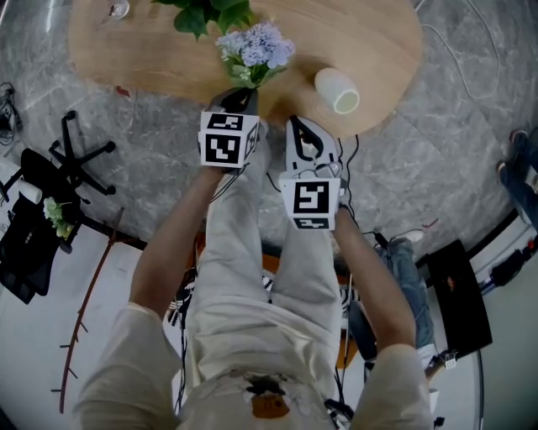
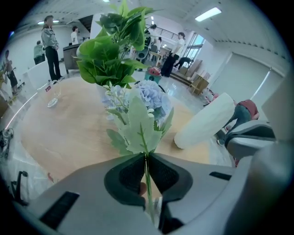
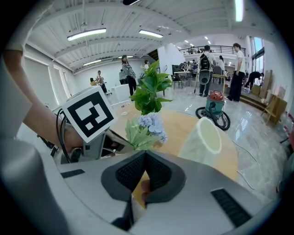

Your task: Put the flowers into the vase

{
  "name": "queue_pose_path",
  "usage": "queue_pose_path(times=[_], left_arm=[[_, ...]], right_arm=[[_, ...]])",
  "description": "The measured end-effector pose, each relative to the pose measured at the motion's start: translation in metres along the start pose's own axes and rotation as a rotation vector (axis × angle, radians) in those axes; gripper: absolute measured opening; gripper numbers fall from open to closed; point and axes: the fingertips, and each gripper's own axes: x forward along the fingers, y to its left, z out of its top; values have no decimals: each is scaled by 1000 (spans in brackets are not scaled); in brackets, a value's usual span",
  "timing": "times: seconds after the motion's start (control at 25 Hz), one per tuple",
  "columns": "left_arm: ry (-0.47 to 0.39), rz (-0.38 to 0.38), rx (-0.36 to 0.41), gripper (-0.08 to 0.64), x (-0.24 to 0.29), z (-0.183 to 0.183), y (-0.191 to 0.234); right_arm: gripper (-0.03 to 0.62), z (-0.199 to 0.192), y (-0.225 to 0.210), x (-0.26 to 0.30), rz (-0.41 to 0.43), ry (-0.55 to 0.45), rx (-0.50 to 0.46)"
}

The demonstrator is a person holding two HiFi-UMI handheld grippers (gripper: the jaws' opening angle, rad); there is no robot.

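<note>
A bunch of pale blue flowers (image 1: 255,49) with light green leaves is held over the near edge of the round wooden table (image 1: 151,59). My left gripper (image 1: 244,94) is shut on its thin green stem (image 2: 147,172), and the blooms (image 2: 149,98) rise just beyond the jaws. The white vase (image 1: 338,91) sits on the table to the right of the flowers, its mouth (image 3: 209,135) facing me. My right gripper (image 1: 303,124) is beside the left one, short of the vase, shut with nothing between its fingers (image 3: 158,172).
A leafy green plant (image 1: 206,13) stands on the table behind the flowers. A small glass (image 1: 118,8) is at the table's far left. A black office chair (image 1: 80,155) is on the floor at the left. People and a vacuum cleaner (image 3: 216,108) are in the background.
</note>
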Motion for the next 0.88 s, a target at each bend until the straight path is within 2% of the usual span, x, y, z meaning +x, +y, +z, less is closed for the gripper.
queue_pose_path(times=[0.44, 0.88], left_arm=[[-155, 6, 61, 35, -49, -1, -39], [-296, -3, 111, 35, -86, 24, -83]], right_arm=[[2, -16, -10, -39, -7, -20, -5], [2, -21, -28, -74, -39, -82, 37]])
